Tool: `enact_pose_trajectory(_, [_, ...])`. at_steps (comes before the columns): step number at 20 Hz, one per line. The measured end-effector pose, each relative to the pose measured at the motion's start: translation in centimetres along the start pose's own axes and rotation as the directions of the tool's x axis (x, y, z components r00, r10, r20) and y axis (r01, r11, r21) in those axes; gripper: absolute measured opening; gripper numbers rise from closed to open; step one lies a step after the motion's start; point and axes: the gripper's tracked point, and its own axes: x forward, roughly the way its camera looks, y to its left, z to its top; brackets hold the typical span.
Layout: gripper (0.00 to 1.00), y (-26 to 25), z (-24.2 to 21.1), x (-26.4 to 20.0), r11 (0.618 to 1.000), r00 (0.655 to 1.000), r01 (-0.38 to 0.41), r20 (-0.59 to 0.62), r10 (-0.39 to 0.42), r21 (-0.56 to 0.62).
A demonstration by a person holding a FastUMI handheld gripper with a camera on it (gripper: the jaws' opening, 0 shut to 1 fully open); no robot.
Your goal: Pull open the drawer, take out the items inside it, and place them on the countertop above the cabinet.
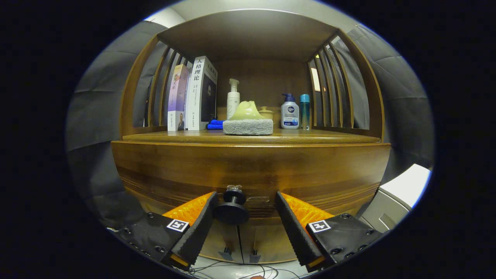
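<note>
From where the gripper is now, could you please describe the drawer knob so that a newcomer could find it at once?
Start at the wooden cabinet whose countertop carries books and bottles. Below it runs the closed drawer. The knob sticks out at its middle, between the open gripper fingers, nearer the left one. It is the one dark round knob there; the two pulls below are smaller.

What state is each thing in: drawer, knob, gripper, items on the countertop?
Drawer: closed.
Drawer knob: between the fingers, near the left one, not clamped.
Hand-held gripper: open.
Sponge: flat on the countertop.
Books: upright.
Pump bottles: upright.
Cabinet doors below: closed.
</note>
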Motion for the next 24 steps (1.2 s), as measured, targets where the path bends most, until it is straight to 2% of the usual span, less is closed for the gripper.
enact_pose_trajectory(6, [0.97,0.0,0.2,1.1,0.999,1.000,0.020,0.021,-0.019,-0.028])
enact_pose_trajectory(10, [0.98,0.2,2.1,0.0,1.000,0.998,-0.027,0.049,0.028,-0.010])
enact_pose_trajectory(13, [0.97,-0.1,6.3,-3.3,0.998,0.990,-0.058,0.130,0.058,0.002])
enact_pose_trajectory(17, [0.97,-0.5,11.6,-9.9,0.994,0.972,-0.103,0.214,0.096,0.020])
enact_pose_trajectory(21, [0.97,-2.2,14.3,-15.0,0.991,0.965,-0.125,0.237,0.109,0.056])
enact_pose_trajectory(24, [0.97,-4.1,15.1,-18.3,0.994,0.965,-0.103,0.245,0.093,0.029])
